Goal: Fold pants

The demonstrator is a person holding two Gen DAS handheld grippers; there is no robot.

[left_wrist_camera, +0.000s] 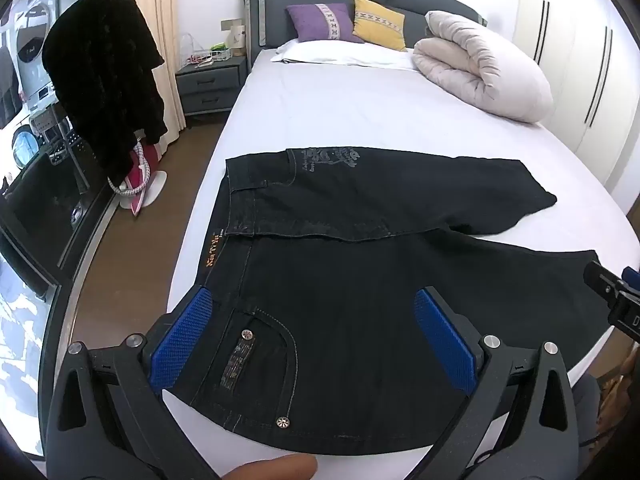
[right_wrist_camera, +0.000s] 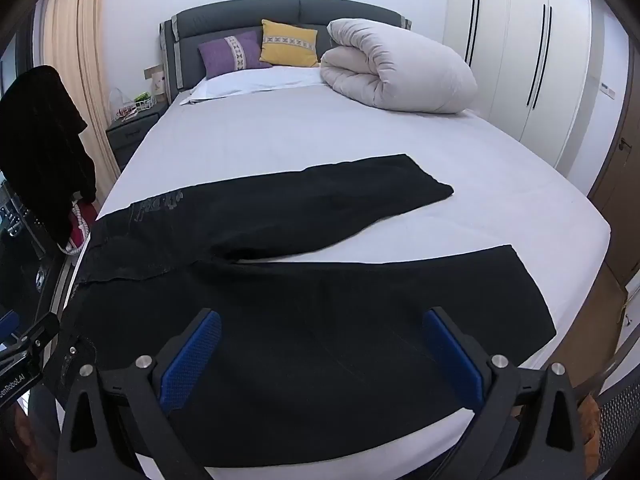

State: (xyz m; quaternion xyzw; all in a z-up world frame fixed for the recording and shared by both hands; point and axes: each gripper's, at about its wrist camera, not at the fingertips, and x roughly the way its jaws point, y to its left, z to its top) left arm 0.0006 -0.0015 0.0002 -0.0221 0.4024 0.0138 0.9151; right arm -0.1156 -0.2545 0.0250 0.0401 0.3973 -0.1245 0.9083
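Note:
Dark denim pants (left_wrist_camera: 360, 280) lie flat on the white bed (left_wrist_camera: 360, 120), waist to the left, both legs spread apart to the right. They also show in the right wrist view (right_wrist_camera: 300, 300). My left gripper (left_wrist_camera: 314, 300) is open, its blue pads (left_wrist_camera: 180, 336) wide apart, above the waist and front pocket near the bed's front edge. My right gripper (right_wrist_camera: 320, 328) is open above the near leg; its body also shows at the right edge of the left wrist view (left_wrist_camera: 616, 296). Neither gripper holds anything.
A rolled beige duvet (left_wrist_camera: 480, 68) and purple (left_wrist_camera: 320, 22) and yellow (left_wrist_camera: 378, 22) cushions lie at the head of the bed. A nightstand (left_wrist_camera: 210, 84) and a black garment on a stand (left_wrist_camera: 104, 80) are left. A white wardrobe (right_wrist_camera: 520, 60) stands right.

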